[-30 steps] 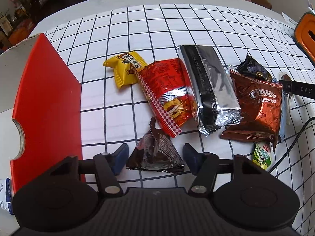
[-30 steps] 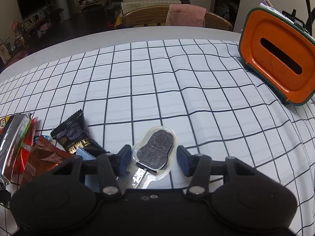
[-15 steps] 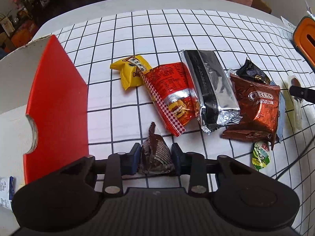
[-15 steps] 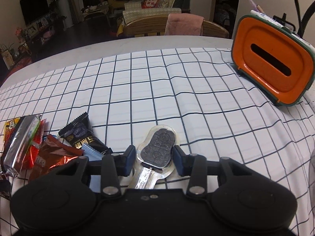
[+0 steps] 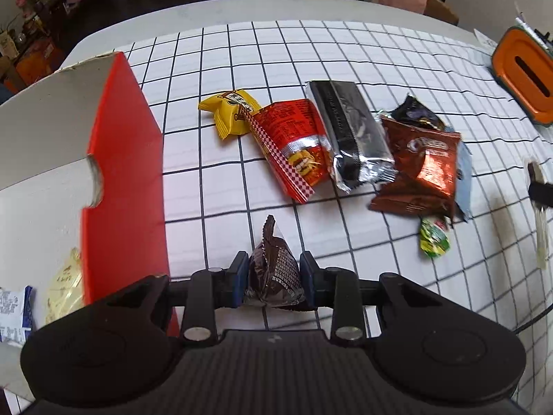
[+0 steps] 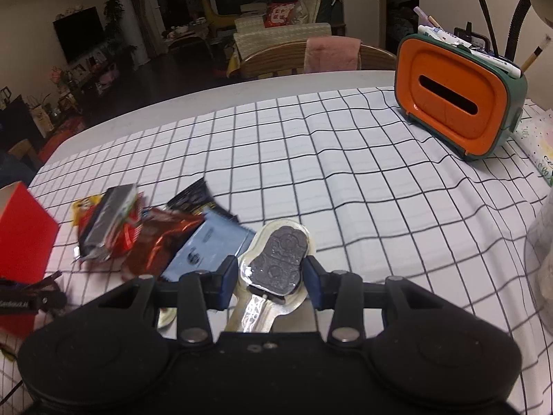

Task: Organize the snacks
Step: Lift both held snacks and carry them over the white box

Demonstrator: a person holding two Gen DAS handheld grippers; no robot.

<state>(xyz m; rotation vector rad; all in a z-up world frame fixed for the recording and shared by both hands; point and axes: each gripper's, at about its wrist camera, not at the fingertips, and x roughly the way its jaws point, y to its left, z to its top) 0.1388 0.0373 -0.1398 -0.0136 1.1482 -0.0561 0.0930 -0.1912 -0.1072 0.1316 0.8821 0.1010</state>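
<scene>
Left gripper (image 5: 273, 282): clenched on a dark brown pyramid-shaped snack packet (image 5: 273, 273), low centre of the left wrist view, raised above the checked tablecloth (image 5: 345, 55).
Right gripper (image 6: 271, 276): clamped on a clear-wrapped dark lolly on a stick (image 6: 278, 263), bottom centre of the right wrist view.
Red box (image 5: 128, 186): left edge of the left wrist view, flap open.
Snack pile: yellow packet (image 5: 230, 112), red packet (image 5: 293, 145), silver-black packet (image 5: 352, 138), brown Oreo bag (image 5: 425, 173), green sweet (image 5: 433, 240), mid-frame on the cloth.
Orange tissue box (image 6: 456, 110): upper right.
</scene>
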